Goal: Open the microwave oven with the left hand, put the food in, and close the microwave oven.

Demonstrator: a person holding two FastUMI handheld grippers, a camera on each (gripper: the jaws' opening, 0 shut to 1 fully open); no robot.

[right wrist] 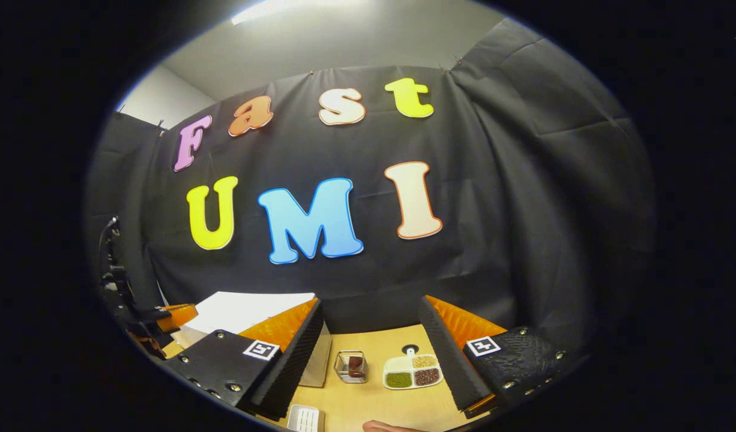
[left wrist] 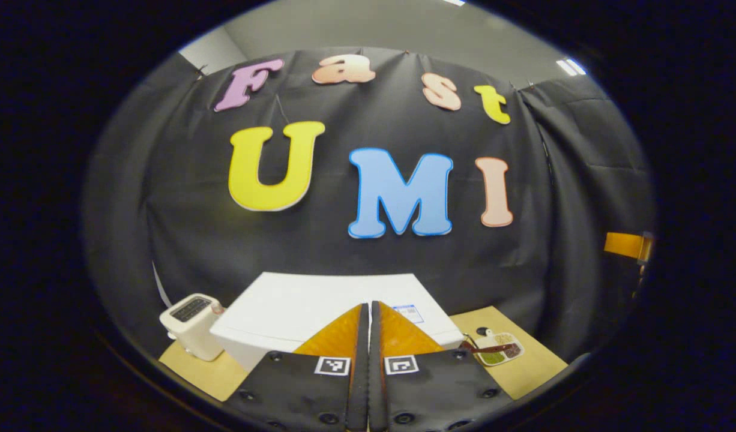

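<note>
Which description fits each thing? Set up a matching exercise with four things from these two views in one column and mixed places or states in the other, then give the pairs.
Things
1. left gripper
2. right gripper
3. toaster
4. food tray

Descriptions
A. divided into compartments, lying on the table
B. fingers wide apart
C. fingers closed together, holding nothing
D. standing left of the microwave in the left gripper view

Pairs: 1-C, 2-B, 3-D, 4-A
</note>
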